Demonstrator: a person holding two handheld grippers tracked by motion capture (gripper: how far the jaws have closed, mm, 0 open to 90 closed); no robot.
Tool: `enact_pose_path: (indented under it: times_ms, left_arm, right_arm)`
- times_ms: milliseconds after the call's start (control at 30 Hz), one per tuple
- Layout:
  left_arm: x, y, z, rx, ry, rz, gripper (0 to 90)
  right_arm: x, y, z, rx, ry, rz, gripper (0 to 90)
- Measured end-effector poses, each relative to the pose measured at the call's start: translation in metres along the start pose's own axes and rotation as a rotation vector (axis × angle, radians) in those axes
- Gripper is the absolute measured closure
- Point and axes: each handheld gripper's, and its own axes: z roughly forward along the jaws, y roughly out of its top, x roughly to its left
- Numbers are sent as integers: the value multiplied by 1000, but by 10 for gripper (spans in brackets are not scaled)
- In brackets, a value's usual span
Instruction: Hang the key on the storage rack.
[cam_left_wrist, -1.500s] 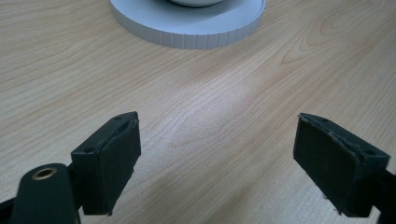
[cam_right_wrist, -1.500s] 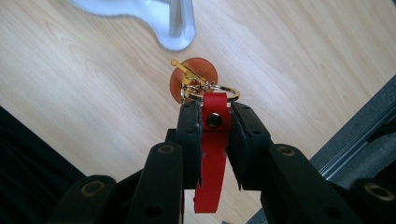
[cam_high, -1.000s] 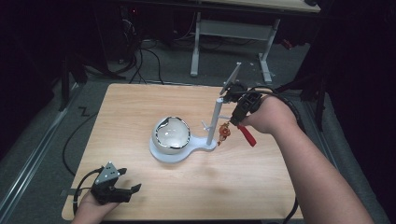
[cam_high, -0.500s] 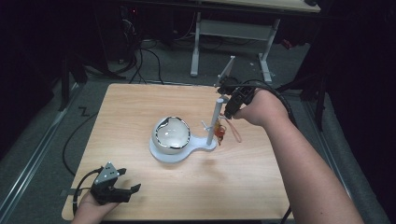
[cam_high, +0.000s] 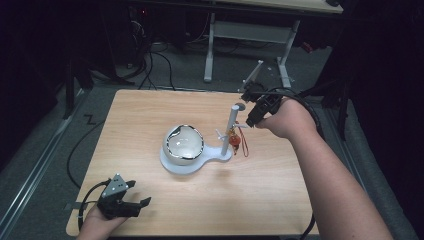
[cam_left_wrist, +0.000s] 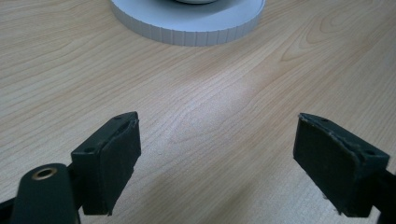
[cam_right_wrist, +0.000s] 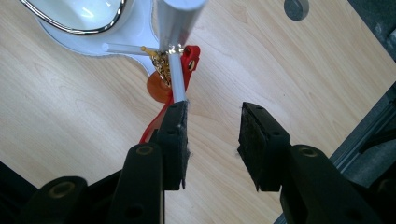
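Note:
A white stand (cam_high: 172, 163) on the wooden table carries a silver-rimmed bowl (cam_high: 184, 144) and an upright post (cam_high: 230, 125) with short pegs. A red and orange charm (cam_high: 235, 142) with a gold chain hangs from a peg beside the post. My right gripper (cam_high: 251, 116) hovers just right of the post's top. In the right gripper view it (cam_right_wrist: 212, 126) is open above the table, with one peg (cam_right_wrist: 176, 79) ending at its left fingertip and the charm (cam_right_wrist: 190, 58) beyond. My left gripper (cam_high: 137, 205) rests open near the front-left edge, with nothing between its fingers (cam_left_wrist: 217, 154).
The stand's round base rim (cam_left_wrist: 187, 28) lies ahead of the left gripper across bare wood. Cables trail from both grippers. Off the table's far side stand a desk frame (cam_high: 250, 35) and floor cables. The table's right edge runs close behind the right hand.
The right gripper carried the red charm to the post, let go of it and rose up and back. The charm now hangs on the peg. The left gripper stayed still.

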Motion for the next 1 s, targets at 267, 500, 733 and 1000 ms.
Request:
enact_pose_path:
  times_ms: [267, 500, 733, 1000]
  left_arm:
    - [0, 0, 0, 4, 2, 1, 158]
    - [-1, -1, 1, 12, 0, 3, 158]
    - [0, -1, 1, 10, 2, -1, 158]
    - [-1, -2, 2, 19, 2, 3, 158]
  right_arm:
    - [-10, -23, 12, -26, -1, 64, 592]
    - [-15, -52, 39, -51, 14, 110, 547]
    - [-7, -95, 81, -76, 14, 149, 524]
    - [15, -141, 117, -203, -15, 205, 493]
